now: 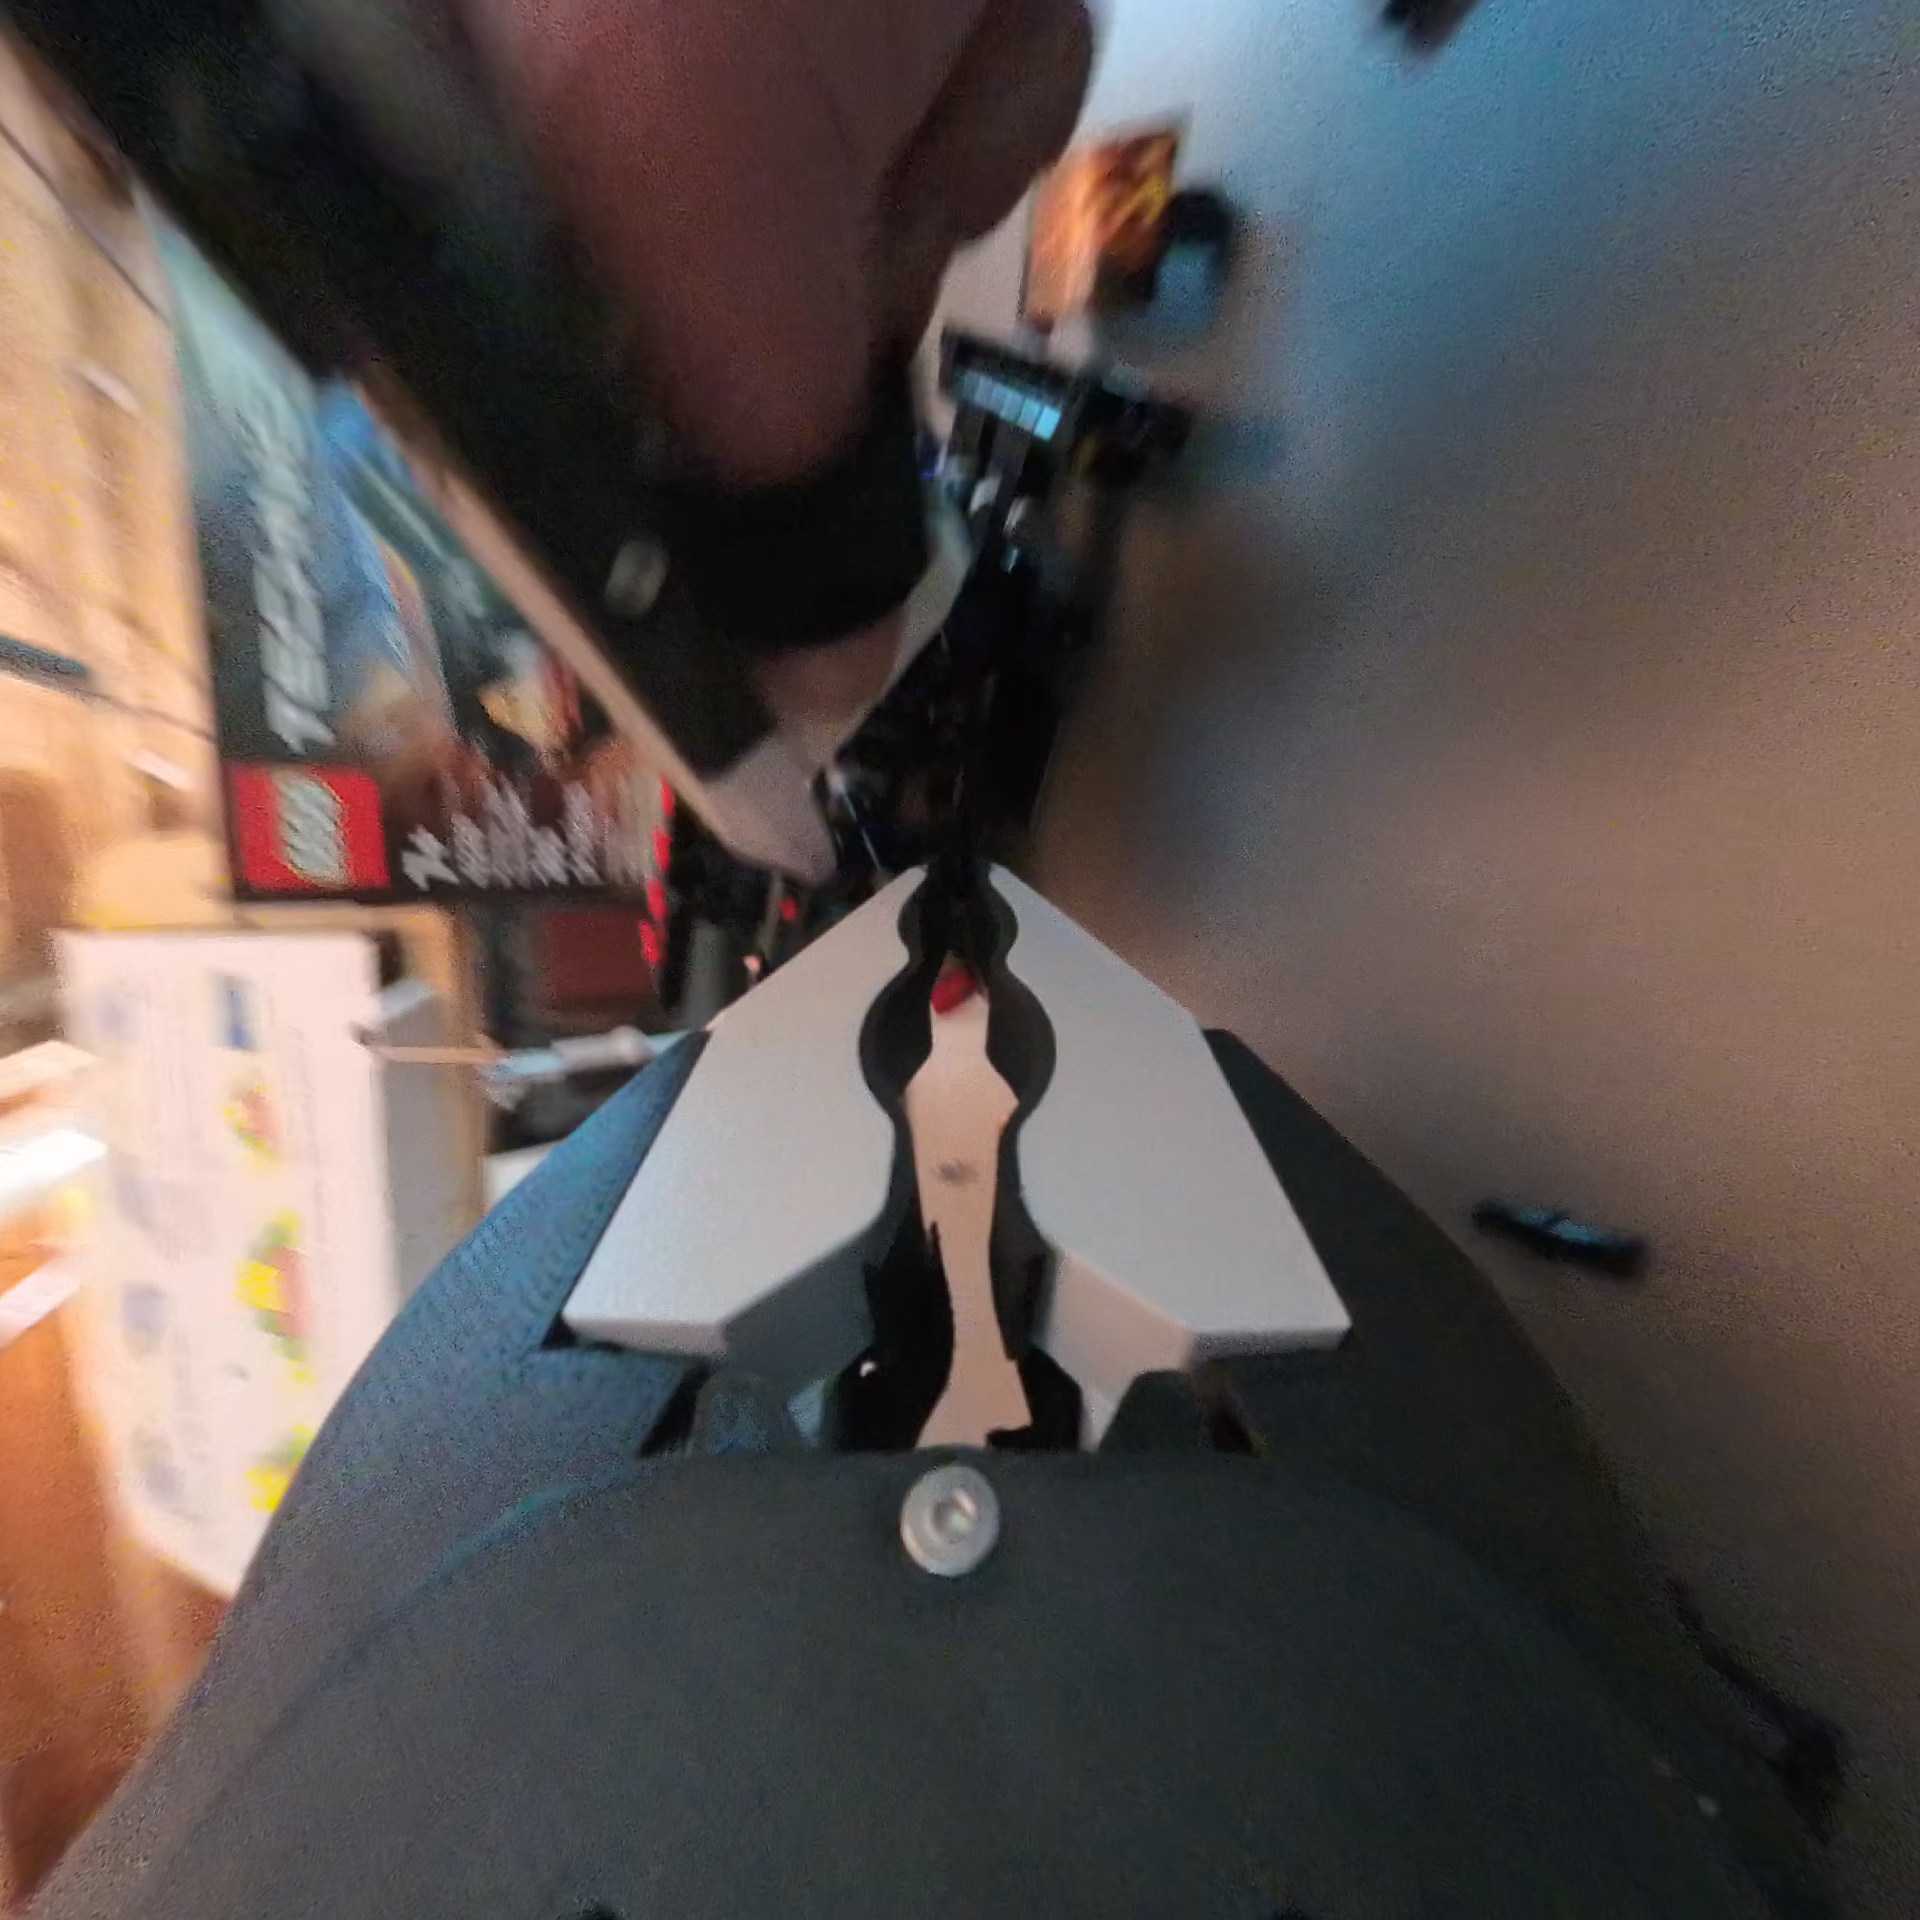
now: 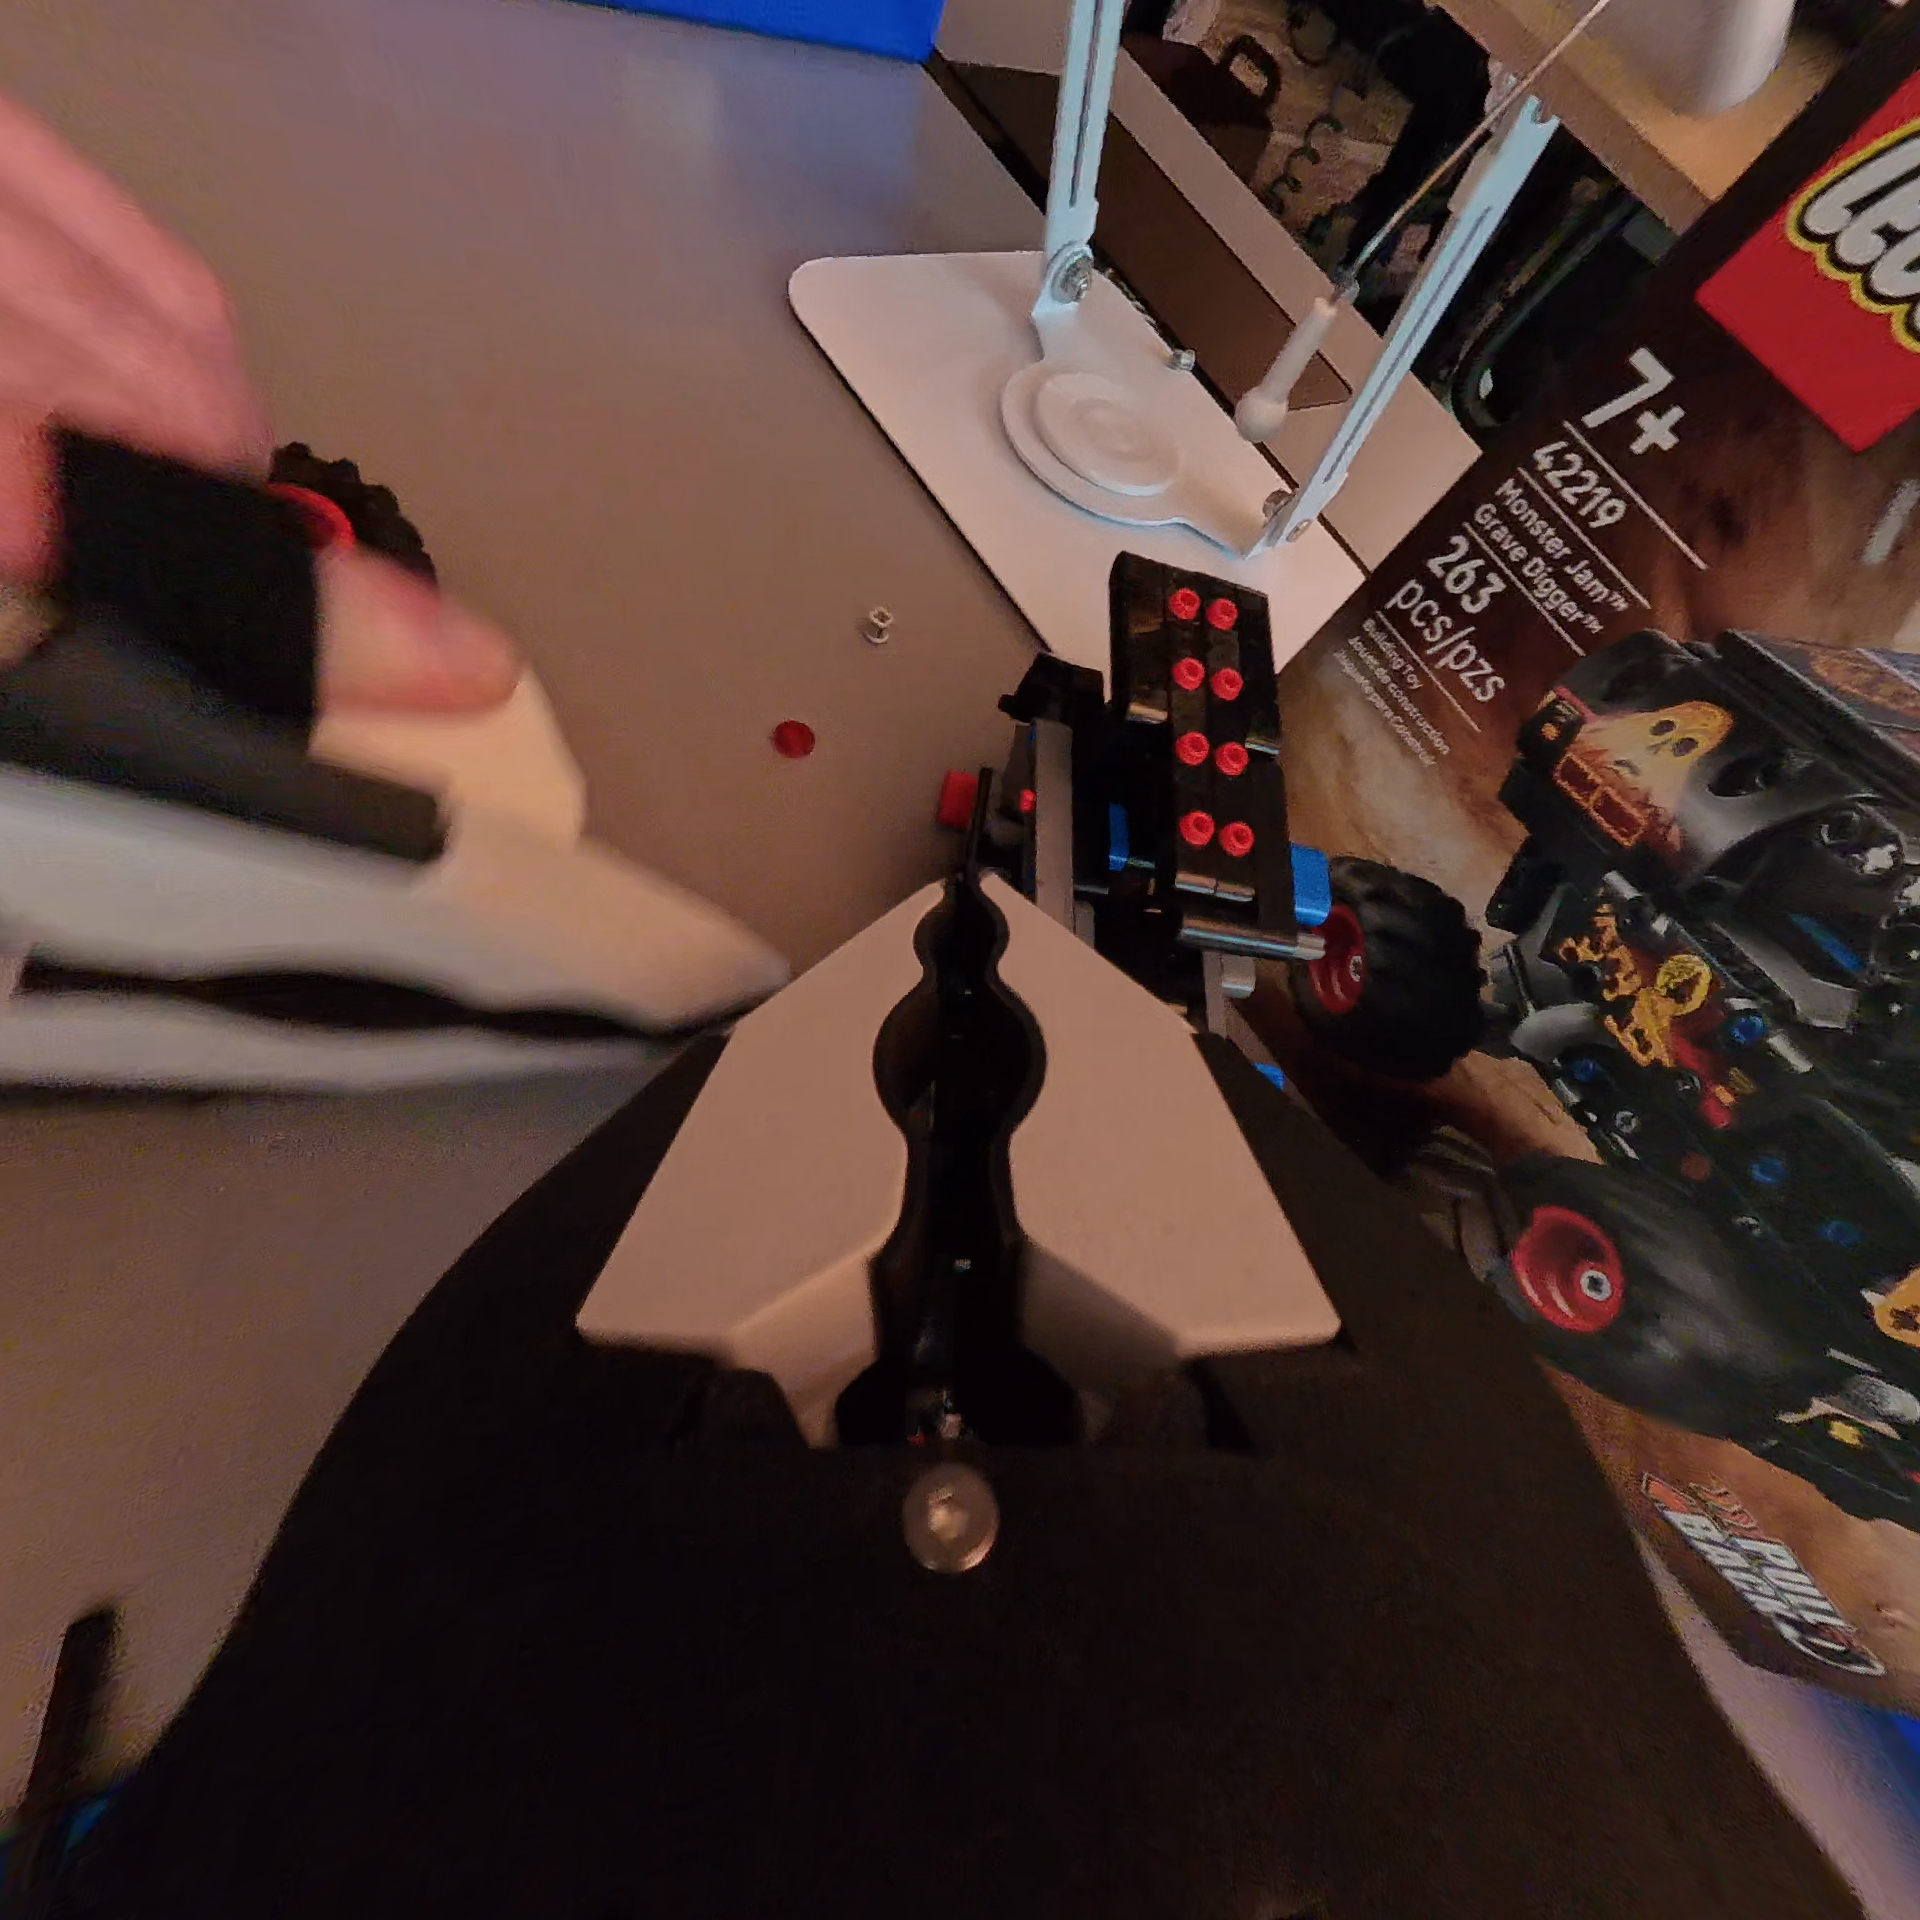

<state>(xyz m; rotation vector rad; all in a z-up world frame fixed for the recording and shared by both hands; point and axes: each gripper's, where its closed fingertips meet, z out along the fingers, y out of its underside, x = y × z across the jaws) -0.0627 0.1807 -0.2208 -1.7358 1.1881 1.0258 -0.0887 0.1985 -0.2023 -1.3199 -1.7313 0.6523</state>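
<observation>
A black toy-brick model [image 2: 1195, 748] with red pins and blue parts stands on the grey table [image 2: 623, 312]. My right gripper [image 2: 961, 894] is shut on a thin black beam [image 2: 951, 1143] at the model's edge. My left gripper [image 1: 956, 899] is shut on a black end of the same model [image 1: 987, 623]; a small red part [image 1: 951, 992] shows through the gap behind its tips. In the right wrist view the left gripper [image 2: 748, 977] comes in blurred from the left, held by a hand [image 2: 104, 312]. In the left wrist view the right gripper [image 1: 795, 831] reaches in from the upper left.
The toy box [image 2: 1610, 831] lies right of the model and also shows in the left wrist view [image 1: 416, 675]. A white lamp base [image 2: 987, 395] stands behind. A red round piece [image 2: 793, 738] and a small pale piece [image 2: 878, 625] lie loose. A black piece [image 1: 1558, 1236] lies on the table. The grippers are tip to tip, or close to it.
</observation>
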